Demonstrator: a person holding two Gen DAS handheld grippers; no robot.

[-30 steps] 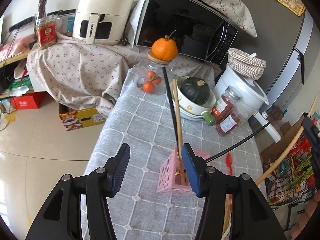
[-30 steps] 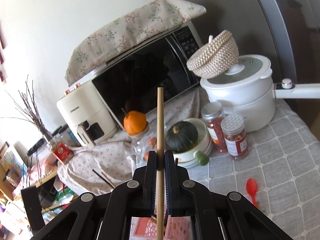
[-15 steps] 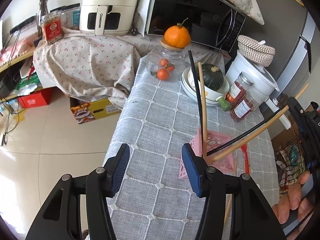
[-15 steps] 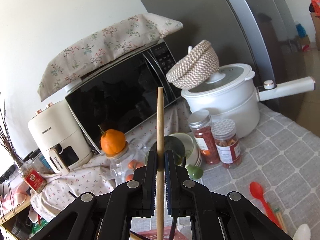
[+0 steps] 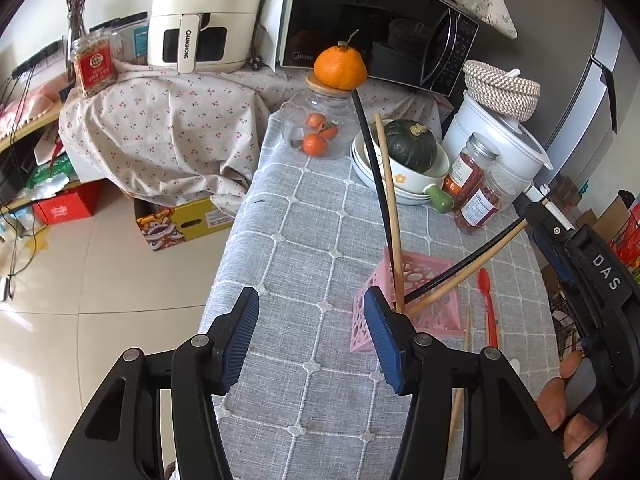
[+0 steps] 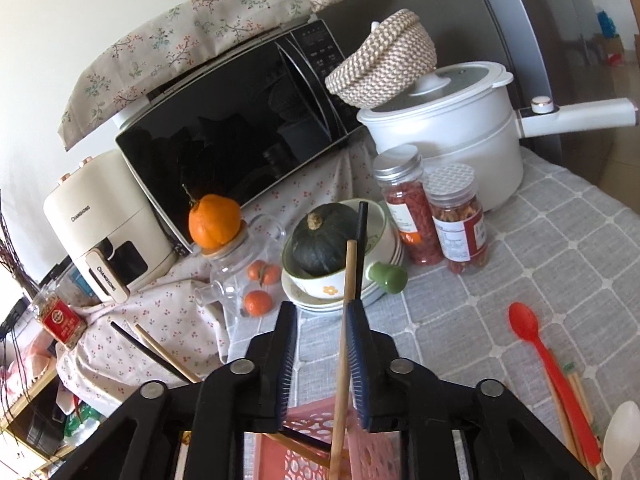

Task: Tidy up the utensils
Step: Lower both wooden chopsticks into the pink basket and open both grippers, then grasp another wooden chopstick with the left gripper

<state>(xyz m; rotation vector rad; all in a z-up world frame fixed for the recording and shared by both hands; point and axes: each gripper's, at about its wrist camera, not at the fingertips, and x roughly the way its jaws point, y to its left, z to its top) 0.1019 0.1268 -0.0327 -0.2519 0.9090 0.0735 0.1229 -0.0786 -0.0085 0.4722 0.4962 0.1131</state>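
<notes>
A pink perforated holder stands on the grey checked tablecloth, with a black and a wooden chopstick leaning in it. My right gripper hangs just above the holder. Its jaws are opening, and a wooden chopstick stands between them, resting against the right pad only, with its lower end inside the holder. My left gripper is open and holds nothing; it hovers over the cloth just left of the holder. A red spoon, a white spoon and loose chopsticks lie to the right.
Behind the holder are stacked bowls holding a green squash, two spice jars, a white pot and a glass jar of oranges. A microwave and an air fryer stand further back. The table's left edge drops to the floor.
My right gripper came down with the wooden chopstick, whose lower end now sits in the pink holder, and its jaws have parted from it. My left gripper stayed open, hardly moving.
</notes>
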